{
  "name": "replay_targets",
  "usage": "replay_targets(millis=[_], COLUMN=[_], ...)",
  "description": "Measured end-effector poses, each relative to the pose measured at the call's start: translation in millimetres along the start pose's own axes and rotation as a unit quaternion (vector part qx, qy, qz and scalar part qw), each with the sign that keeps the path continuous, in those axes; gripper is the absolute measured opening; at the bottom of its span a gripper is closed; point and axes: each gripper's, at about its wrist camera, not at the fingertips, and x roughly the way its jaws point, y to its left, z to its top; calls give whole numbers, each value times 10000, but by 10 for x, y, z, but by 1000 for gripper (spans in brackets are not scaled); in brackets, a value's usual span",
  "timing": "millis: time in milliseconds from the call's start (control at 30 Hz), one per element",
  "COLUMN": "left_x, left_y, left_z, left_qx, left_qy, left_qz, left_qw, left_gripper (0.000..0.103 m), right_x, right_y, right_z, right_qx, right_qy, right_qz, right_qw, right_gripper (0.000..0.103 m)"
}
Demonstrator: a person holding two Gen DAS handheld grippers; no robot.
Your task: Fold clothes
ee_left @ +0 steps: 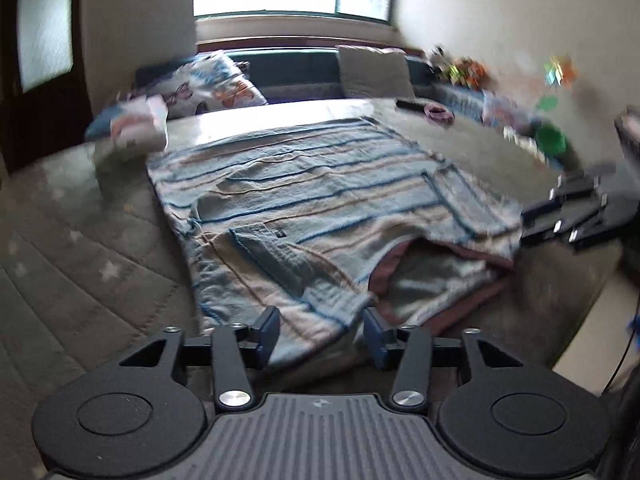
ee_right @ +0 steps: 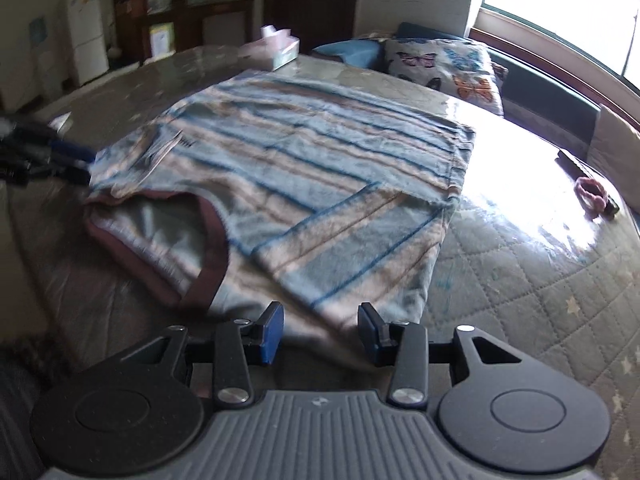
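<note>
Both claws gape wide over striped shirt [ee_left: 320,200].

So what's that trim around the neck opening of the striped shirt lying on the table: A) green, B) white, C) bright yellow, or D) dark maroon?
D: in the right wrist view the striped shirt has a dark maroon band running round its neck opening, and the left wrist view shows the same reddish-brown edge.
</note>
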Motion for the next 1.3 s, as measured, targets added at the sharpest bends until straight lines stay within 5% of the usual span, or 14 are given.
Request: replay_targets(millis=[167,467,567,800,933,1100,1300], left_x=[49,211,241,258,258,301,144], left_y=[-155,-199,-187,-183,-151,-129,-179], left_z=[-122,-157,-126,-115,-104,-88,-33], left_qx=[846,1350,1437,1663,1741,1620,1423], left_qy=[132,185,198,211,278,297,-55], left_qz=[260,463,521,512,503,572,887], left_qw=[9960,9896,9881,9845,9830,9847,9858], left_gripper=[56,54,44,44,43,16,6], right_x=[-56,115,145,178,205,214,59], right_y=[79,41,1,-24,-41,-47,-13], right_z=[-73,-8,22,45,68,72,84], right_qx=[-529,-707,-686,-777,-665,-525,-391], right_qy=[74,45,38,65,22,-51,-370], right_qz=[-53,-53,-78,-13,49,54,-103], right_qw=[9986,9975,9976,9970,9978,9986,9985], right_gripper=[48,46,33,31,20,9,5])
